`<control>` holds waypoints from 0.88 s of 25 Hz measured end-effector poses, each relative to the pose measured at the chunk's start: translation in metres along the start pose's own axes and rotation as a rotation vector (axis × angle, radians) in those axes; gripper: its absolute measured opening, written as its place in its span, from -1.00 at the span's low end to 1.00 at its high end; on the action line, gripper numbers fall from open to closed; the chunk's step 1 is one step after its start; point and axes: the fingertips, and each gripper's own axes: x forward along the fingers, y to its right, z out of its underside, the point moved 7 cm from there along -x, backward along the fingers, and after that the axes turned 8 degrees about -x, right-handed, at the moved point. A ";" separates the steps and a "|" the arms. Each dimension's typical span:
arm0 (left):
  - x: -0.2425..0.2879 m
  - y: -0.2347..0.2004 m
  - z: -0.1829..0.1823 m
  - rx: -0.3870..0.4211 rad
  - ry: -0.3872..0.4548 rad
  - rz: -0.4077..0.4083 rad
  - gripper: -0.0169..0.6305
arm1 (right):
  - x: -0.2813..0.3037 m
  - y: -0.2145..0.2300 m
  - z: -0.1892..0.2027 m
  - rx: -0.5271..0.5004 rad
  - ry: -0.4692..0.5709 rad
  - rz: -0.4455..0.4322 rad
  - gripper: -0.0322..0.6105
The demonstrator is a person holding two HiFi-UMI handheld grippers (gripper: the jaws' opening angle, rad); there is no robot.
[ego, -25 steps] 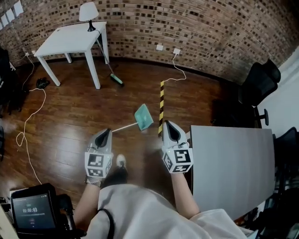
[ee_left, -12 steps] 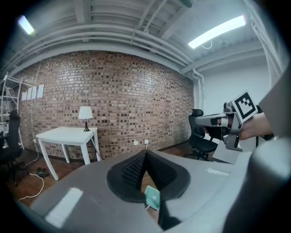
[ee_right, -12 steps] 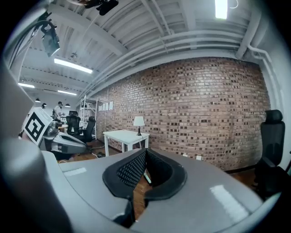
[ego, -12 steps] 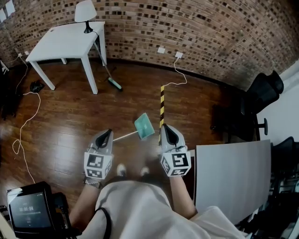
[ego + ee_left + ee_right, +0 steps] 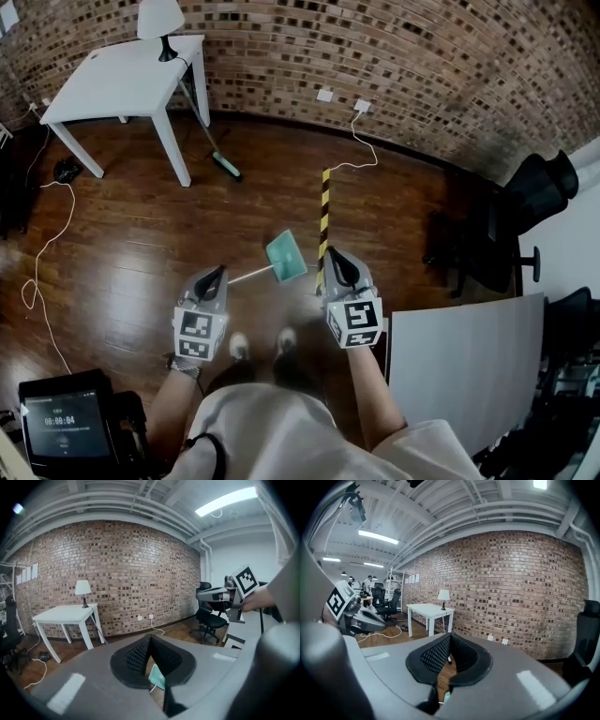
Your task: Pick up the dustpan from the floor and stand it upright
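One dustpan [image 5: 286,255] lies on the floor [image 5: 141,244] at twelve o'clock; my left claw [image 5: 215,273] and right claw [image 5: 332,254] are both clenched, empty.

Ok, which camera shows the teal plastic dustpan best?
The head view: the whole teal dustpan and its pale handle lie unobstructed. The left gripper view catches a corner; the right gripper view almost nothing.

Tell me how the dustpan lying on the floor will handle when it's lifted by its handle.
The dustpan looks like thin plastic, so it is probably light and stiff. Its handle is a long slim rod with the pan at one end, so it may swing pan-down if gripped far out. Stood upright, it could tip easily on the glossy wood floor.
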 end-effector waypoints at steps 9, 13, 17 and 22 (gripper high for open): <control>0.105 -0.041 0.102 -0.256 -0.122 -0.101 -0.74 | 0.109 0.004 0.091 -0.050 -0.072 -0.225 -0.83; 0.172 -0.065 0.179 -0.400 -0.172 -0.165 -0.68 | 0.164 -0.002 0.162 -0.064 -0.134 -0.290 -0.79; 0.226 -0.081 0.279 -0.547 -0.236 -0.245 -0.61 | 0.205 -0.011 0.252 -0.091 -0.218 -0.369 -0.70; 0.274 -0.101 0.417 -0.709 -0.314 -0.384 -0.61 | 0.253 -0.015 0.369 -0.135 -0.317 -0.409 -0.55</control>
